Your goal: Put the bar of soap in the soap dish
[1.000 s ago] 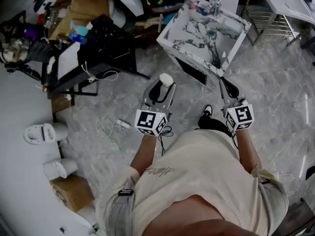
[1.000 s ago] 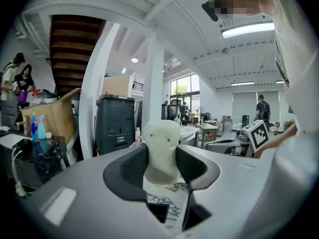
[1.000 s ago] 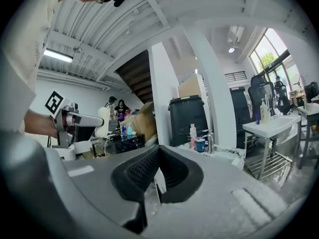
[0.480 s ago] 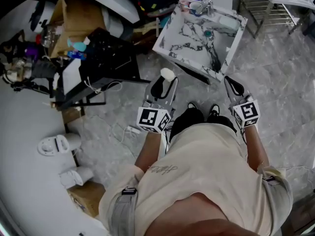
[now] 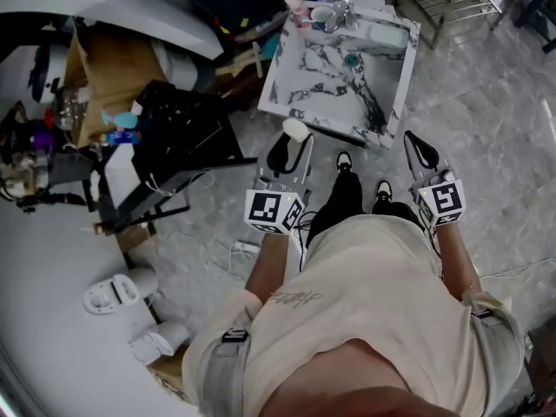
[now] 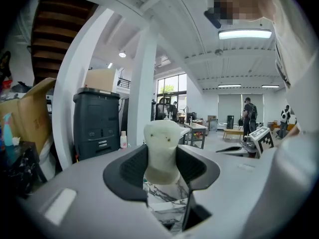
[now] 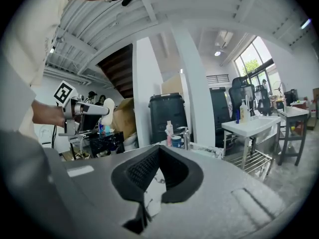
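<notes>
Marble sink (image 5: 314, 69) | left hand-held gripper (image 6: 162, 159) pinching pale rounded soap (image 6: 162, 138) | right hand-held gripper (image 7: 158, 154) pressed together

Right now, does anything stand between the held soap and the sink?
Nothing visible does. The left gripper is shut on the soap, close before the sink, with nothing between them. The pale tray on the far rim may be the dish; the way across to it looks open.

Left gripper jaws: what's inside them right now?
The left gripper clamps a pale bar of soap, its top poking out. The pads cover its sides.
</notes>
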The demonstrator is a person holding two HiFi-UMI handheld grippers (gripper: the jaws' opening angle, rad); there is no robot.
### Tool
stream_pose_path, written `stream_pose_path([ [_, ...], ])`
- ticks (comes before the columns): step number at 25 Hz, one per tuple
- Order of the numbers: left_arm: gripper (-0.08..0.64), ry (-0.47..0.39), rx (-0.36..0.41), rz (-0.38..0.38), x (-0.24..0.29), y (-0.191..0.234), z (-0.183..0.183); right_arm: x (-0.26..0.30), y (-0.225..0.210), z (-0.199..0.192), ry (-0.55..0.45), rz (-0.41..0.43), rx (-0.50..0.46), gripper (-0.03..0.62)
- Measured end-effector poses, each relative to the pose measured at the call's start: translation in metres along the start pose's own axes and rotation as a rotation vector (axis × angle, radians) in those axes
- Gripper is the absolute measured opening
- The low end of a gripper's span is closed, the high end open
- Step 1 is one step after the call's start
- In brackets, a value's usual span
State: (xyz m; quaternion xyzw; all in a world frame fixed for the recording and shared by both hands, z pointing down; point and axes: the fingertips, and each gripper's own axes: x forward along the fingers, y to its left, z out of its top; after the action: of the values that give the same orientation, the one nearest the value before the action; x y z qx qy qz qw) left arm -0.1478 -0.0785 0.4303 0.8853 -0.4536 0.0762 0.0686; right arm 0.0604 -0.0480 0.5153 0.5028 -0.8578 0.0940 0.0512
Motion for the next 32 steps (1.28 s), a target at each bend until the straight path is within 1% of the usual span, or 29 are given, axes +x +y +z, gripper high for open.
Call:
stream_pose_path([
  [3,0.198,-0.025,0.02,-0.056,0.019,0.013,0.01,0.014,-0.008,0.022,-0.044,-0.054,-0.016,0.0],
  [5,0.198,-0.026,0.023,-0.095,0.034,0.023,0.012,0.027,-0.013,0.035,-0.061,-0.09,-0.032,0.0],
  [7,0.198,-0.027,0.015,-0.143,0.053,0.033,0.015,0.041,-0.019,0.051,-0.076,-0.13,-0.049,0.0],
  [10,0.198,-0.052,-0.005,-0.23,0.08,0.047,0.025,0.054,-0.021,0.074,-0.095,-0.197,-0.083,0.0],
  [12,0.198,-0.067,0.0,-0.283,0.097,0.055,0.033,0.058,-0.022,0.081,-0.099,-0.252,-0.093,0.0],
  [15,0.198,-0.091,0.005,-0.375,0.124,0.06,0.043,0.058,-0.033,0.086,-0.102,-0.367,-0.094,0.0],
  [17,0.198,-0.093,-0.02,-0.442,0.139,0.062,0.049,0.057,-0.039,0.088,-0.106,-0.435,-0.076,0.0],
  [20,0.198,-0.091,-0.098,-0.533,0.159,0.065,0.056,0.053,-0.042,0.091,-0.12,-0.522,-0.052,0.0],
  [22,0.198,-0.088,-0.102,-0.571,0.172,0.066,0.059,0.049,-0.042,0.09,-0.12,-0.574,-0.046,0.0],
  [24,0.198,-0.077,-0.089,-0.601,0.181,0.063,0.059,0.044,-0.04,0.085,-0.105,-0.606,-0.039,0.0],
  [28,0.198,-0.055,-0.042,-0.648,0.199,0.051,0.059,0.033,-0.042,0.075,-0.069,-0.655,-0.025,0.0],
  [32,0.198,-0.026,0.003,-0.676,0.216,0.034,0.061,0.027,-0.049,0.072,-0.077,-0.679,-0.006,0.0],
])
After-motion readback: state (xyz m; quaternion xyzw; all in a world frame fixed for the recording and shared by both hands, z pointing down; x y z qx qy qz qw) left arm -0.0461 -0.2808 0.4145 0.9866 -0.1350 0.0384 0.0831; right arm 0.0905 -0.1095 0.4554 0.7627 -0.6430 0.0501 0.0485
